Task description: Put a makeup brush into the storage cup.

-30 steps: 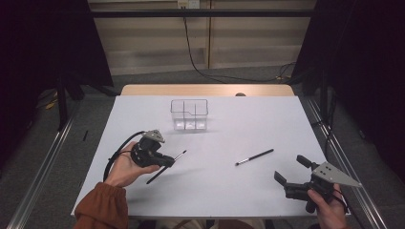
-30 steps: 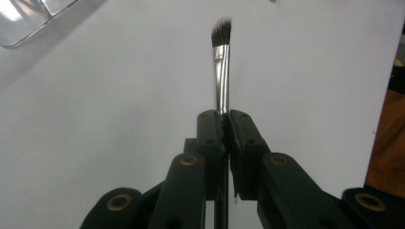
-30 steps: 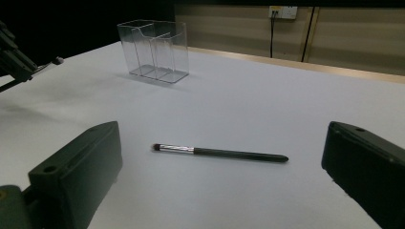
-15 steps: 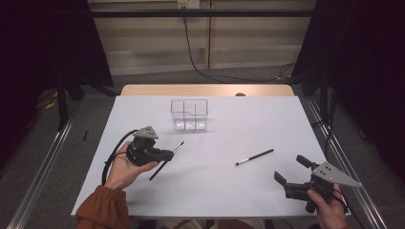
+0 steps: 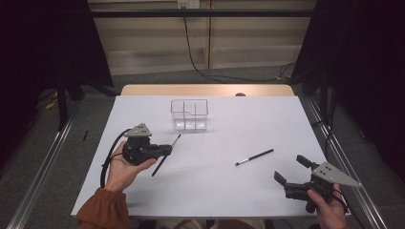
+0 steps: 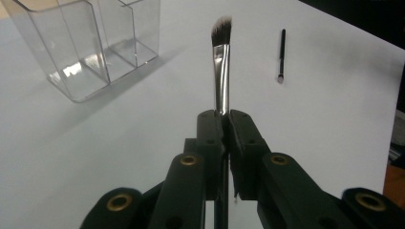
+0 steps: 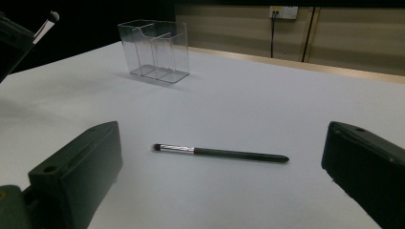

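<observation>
My left gripper (image 5: 165, 150) is shut on a black-handled makeup brush (image 5: 158, 167) and holds it just above the white table (image 5: 224, 195), left of centre. In the left gripper view the brush (image 6: 221, 62) rises from between the closed jaws, its angled bristles uppermost. A clear compartmented organizer (image 5: 189, 114) (image 6: 90, 43) (image 7: 155, 50) stands empty at the back centre. A second, thinner brush (image 5: 254, 157) (image 6: 282, 55) (image 7: 222, 152) lies flat right of centre. My right gripper (image 5: 289, 168) is open at the front right, its jaws spread wide just short of that brush.
A cable (image 5: 107, 160) loops from the left gripper over the person's hand. Wooden table edge (image 5: 205, 89) runs along the back. Metal rails (image 5: 40, 171) flank the table on the floor at both sides.
The left hand has rolled and drawn slightly left and up, lifting the held brush off the table; its grey top plate now faces up. The right gripper has not moved.
</observation>
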Available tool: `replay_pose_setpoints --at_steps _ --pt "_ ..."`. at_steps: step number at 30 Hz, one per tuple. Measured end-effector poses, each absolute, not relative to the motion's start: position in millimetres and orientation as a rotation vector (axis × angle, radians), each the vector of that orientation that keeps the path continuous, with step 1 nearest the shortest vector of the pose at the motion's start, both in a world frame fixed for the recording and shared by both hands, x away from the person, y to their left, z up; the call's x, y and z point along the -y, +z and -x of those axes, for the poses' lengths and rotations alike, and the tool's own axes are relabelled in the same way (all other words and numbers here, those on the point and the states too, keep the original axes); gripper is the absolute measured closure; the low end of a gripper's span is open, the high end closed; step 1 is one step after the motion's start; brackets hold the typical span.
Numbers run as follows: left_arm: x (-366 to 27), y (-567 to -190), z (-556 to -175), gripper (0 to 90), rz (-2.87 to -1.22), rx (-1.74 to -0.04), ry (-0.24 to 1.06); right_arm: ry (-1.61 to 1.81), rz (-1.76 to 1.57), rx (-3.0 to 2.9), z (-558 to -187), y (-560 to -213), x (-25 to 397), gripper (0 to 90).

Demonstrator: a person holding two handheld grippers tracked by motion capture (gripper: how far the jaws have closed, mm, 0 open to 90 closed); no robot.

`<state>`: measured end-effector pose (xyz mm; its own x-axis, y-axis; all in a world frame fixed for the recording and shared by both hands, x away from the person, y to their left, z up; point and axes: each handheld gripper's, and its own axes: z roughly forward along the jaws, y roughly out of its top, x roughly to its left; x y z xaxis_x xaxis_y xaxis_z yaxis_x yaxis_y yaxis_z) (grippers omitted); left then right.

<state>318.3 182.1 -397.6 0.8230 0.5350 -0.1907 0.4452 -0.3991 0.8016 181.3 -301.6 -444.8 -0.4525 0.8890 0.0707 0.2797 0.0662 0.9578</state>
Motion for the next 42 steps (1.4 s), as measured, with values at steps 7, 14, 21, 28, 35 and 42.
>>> replay_pose_setpoints --at_steps 7,14,21,28,35,42 --pt "-185.5 -396.2 -317.1 83.9 -1.982 -0.724 0.147 1.404 -1.164 -1.789 -181.2 -444.7 301.5 0.0" --pt "-186.2 -396.1 -315.0 83.9 -1.922 -0.715 0.17 1.404 -1.164 -1.788 -181.4 -444.7 301.5 0.0" --pt "-186.8 -395.9 -315.6 83.9 -1.864 -0.722 0.203 1.405 -1.164 -1.788 -181.4 -444.7 301.6 0.0" --pt "-189.3 -393.5 -317.1 83.9 -1.807 -0.73 0.228 1.41 -1.162 -1.783 -181.3 -444.4 301.1 0.0" --pt "-187.2 -392.0 -320.8 83.9 -1.765 -0.72 0.249 1.415 -1.159 -1.786 -181.4 -444.1 300.2 0.0" --pt "-182.1 -384.8 -325.7 83.9 -1.743 -0.712 0.267 1.418 -1.158 -1.784 -181.4 -444.0 300.6 0.0"
